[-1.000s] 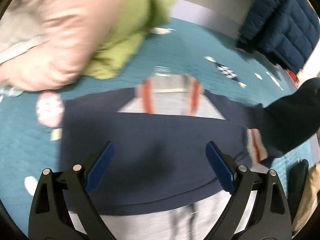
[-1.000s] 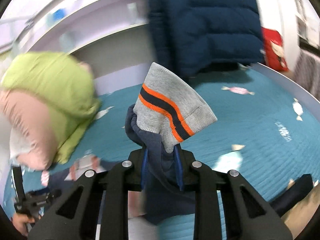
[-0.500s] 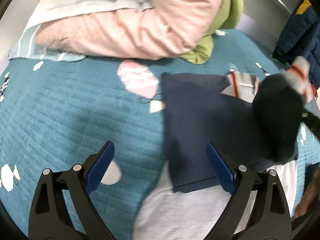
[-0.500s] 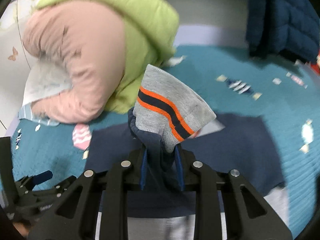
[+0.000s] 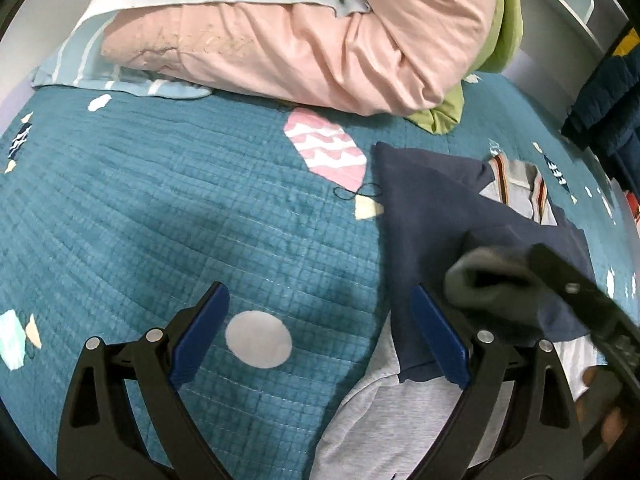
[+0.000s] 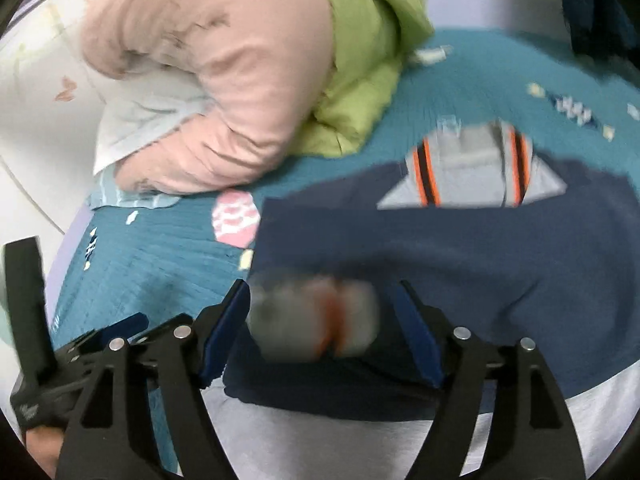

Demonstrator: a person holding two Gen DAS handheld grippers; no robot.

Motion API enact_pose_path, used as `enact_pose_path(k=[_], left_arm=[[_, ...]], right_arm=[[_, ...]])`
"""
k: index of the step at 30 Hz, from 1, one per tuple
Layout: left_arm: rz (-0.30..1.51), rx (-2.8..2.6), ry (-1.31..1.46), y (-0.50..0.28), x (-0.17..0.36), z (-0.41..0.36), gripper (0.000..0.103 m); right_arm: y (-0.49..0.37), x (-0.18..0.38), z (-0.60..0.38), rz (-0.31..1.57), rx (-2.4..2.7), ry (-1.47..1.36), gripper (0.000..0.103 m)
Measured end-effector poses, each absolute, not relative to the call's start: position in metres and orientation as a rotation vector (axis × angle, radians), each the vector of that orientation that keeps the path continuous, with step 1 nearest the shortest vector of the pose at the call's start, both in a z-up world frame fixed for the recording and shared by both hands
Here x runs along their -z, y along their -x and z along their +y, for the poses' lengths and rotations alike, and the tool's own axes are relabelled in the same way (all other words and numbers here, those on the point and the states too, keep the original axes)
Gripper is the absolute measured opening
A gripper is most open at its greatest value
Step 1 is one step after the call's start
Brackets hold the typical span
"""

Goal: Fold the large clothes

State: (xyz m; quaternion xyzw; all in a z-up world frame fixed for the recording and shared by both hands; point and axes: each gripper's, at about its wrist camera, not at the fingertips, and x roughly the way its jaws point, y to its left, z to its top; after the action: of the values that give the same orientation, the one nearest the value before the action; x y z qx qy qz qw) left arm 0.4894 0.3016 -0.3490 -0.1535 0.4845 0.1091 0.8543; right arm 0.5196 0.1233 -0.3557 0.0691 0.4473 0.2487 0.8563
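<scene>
Lying between the released right fingers [image 6: 320,336], the cuff [image 6: 316,324] rests across the sweater [image 6: 480,248], while the left fingers [image 5: 320,336] spread empty beside its left edge.

Teal quilted bedspread [image 5: 160,220] with patch motifs, pink duvet [image 5: 320,48] piled against white wall [image 6: 28,128], green bedding [image 6: 368,60] behind

Lighting: even, soft, indoor; source unclear. Fisheye bending, dark corners. Right wrist view motion-blurred, striped cuff [image 6: 316,320] smeared, possibly moving.
</scene>
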Motion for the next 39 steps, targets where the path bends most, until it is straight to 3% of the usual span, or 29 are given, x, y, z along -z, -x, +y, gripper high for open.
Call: enact_pose_path(k=[7, 15, 20, 24, 31, 39], left_arm=[[1.002, -0.175, 0.337, -0.505, 0.336, 0.282, 0.092], [1.022, 0.082, 0.370, -0.525, 0.335, 0.210, 0.092], [1.151, 0.024, 0.291, -0.545, 0.370, 0.188, 0.092], [1.193, 0.003, 0.256, -0.555, 0.387, 0.183, 0.093], [1.060, -0.009, 0.309, -0.574, 0.341, 0.220, 0.095], [1.203, -0.112, 0.359, -0.642, 0.375, 0.278, 0.095]], right_arm=[[-0.538, 0.333, 0.053, 0.926, -0.406, -0.152, 0.071], [-0.551, 0.376, -0.049, 1.078, -0.305, -0.195, 0.067], [-0.560, 0.414, -0.087, 1.155, -0.300, -0.271, 0.059], [-0.560, 0.412, -0.084, 1.174, -0.333, -0.232, 0.061], [-0.588, 0.368, -0.117, 1.095, -0.324, -0.251, 0.067], [-0.643, 0.391, -0.150, 1.168, -0.190, -0.203, 0.068]])
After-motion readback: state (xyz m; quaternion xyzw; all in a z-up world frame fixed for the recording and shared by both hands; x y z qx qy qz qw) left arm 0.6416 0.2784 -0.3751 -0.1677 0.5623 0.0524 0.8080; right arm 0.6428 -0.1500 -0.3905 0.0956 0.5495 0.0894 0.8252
